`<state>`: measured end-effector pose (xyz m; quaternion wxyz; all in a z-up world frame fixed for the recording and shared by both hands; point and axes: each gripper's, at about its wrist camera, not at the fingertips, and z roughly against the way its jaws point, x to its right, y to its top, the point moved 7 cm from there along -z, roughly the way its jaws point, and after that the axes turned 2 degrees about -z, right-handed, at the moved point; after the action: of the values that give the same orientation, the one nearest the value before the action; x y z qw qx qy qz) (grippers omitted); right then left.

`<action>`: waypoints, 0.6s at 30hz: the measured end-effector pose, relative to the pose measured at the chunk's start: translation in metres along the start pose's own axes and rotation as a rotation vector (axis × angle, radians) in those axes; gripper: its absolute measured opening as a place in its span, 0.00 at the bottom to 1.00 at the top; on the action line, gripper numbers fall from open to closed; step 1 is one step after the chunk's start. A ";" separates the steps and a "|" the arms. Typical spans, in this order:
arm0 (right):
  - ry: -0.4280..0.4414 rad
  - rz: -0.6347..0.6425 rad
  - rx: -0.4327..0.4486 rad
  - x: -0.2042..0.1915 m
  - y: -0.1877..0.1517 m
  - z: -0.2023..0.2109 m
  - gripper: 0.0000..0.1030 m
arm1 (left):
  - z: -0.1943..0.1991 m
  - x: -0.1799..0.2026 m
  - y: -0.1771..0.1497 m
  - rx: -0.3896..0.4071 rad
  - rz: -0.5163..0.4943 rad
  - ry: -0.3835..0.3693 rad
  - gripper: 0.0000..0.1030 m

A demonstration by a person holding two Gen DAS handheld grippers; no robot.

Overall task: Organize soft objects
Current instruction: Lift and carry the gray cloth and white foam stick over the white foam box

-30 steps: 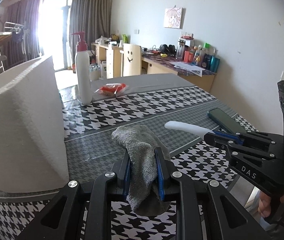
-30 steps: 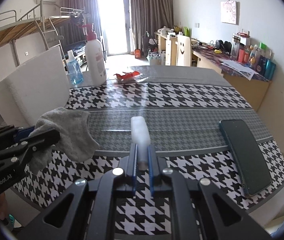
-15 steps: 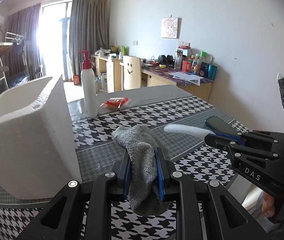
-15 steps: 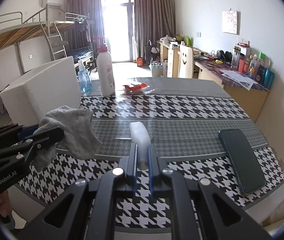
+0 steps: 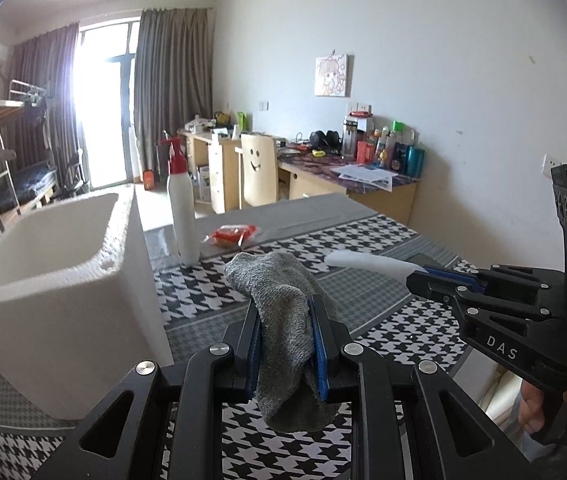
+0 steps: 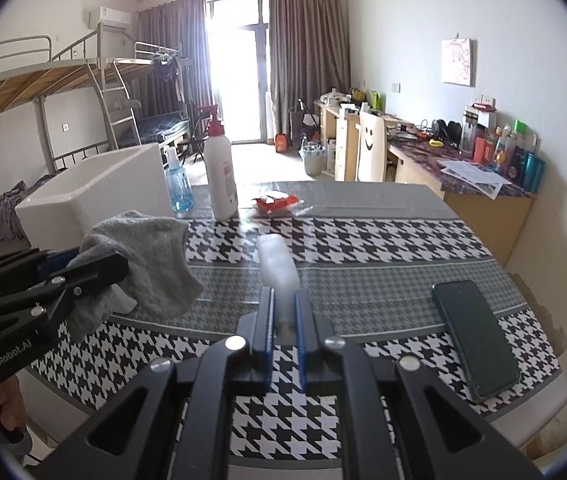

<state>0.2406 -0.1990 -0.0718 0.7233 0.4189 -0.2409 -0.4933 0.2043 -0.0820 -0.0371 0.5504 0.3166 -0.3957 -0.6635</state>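
My left gripper (image 5: 284, 312) is shut on a grey sock (image 5: 281, 304) and holds it above the houndstooth table. The sock also shows in the right wrist view (image 6: 143, 256), hanging from the left gripper (image 6: 95, 268). My right gripper (image 6: 283, 308) is shut on a white foam strip (image 6: 277, 266) that sticks out forward; it appears in the left wrist view (image 5: 367, 263) held by the right gripper (image 5: 423, 276). An open white foam box (image 5: 55, 280) stands at the left, its opening visible from above; it also shows in the right wrist view (image 6: 99, 188).
A white pump bottle (image 6: 221, 176) with a red top, a blue spray bottle (image 6: 177, 188) and a red snack packet (image 6: 275, 202) stand at the far side of the table (image 6: 363, 240). A dark phone (image 6: 475, 336) lies at the right near the edge.
Both grippers have risen with their loads: the view now looks down into the foam box's opening. The sock and the foam strip stay clamped.
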 end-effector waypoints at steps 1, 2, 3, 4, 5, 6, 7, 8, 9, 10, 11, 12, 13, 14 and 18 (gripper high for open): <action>0.001 0.000 0.003 0.000 0.001 0.001 0.12 | 0.001 -0.001 0.002 0.005 -0.002 -0.002 0.22; 0.006 -0.001 0.007 0.000 0.003 0.002 0.12 | 0.002 -0.001 0.002 0.008 -0.004 -0.002 0.22; 0.008 0.000 0.008 0.000 0.004 0.002 0.12 | 0.003 -0.002 0.004 0.014 -0.005 -0.001 0.22; 0.007 0.002 0.011 0.000 0.005 0.002 0.12 | 0.004 -0.002 0.005 0.017 -0.005 -0.001 0.22; 0.006 0.001 0.016 0.001 0.007 0.003 0.12 | 0.005 -0.003 0.007 0.022 -0.006 0.001 0.22; 0.007 0.000 0.020 0.000 0.007 0.005 0.12 | 0.005 -0.004 0.008 0.025 -0.007 0.001 0.22; 0.008 -0.003 0.025 0.000 0.009 0.006 0.12 | 0.005 -0.005 0.009 0.028 -0.006 -0.002 0.22; 0.010 -0.006 0.029 0.001 0.010 0.006 0.12 | 0.006 -0.006 0.011 0.031 -0.008 0.000 0.22; 0.011 -0.007 0.034 0.001 0.013 0.007 0.12 | 0.006 -0.007 0.012 0.035 -0.012 0.006 0.22; 0.011 -0.008 0.038 0.000 0.014 0.009 0.12 | 0.008 -0.007 0.013 0.042 -0.014 0.009 0.22; 0.012 -0.009 0.042 0.000 0.015 0.009 0.12 | 0.009 -0.008 0.014 0.047 -0.015 0.011 0.22; 0.014 -0.010 0.048 0.000 0.017 0.010 0.12 | 0.010 -0.008 0.016 0.051 -0.017 0.014 0.22; 0.016 -0.011 0.051 0.000 0.018 0.010 0.12 | 0.011 -0.010 0.017 0.058 -0.019 0.020 0.22; 0.019 -0.012 0.055 -0.001 0.020 0.011 0.12 | 0.012 -0.011 0.019 0.063 -0.022 0.026 0.22; 0.030 -0.010 0.066 -0.003 0.025 0.010 0.12 | 0.015 -0.016 0.022 0.075 -0.019 0.039 0.22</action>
<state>0.2442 -0.1959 -0.0454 0.7101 0.4511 -0.2441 -0.4825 0.2049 -0.0650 -0.0109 0.5395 0.3536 -0.4063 -0.6471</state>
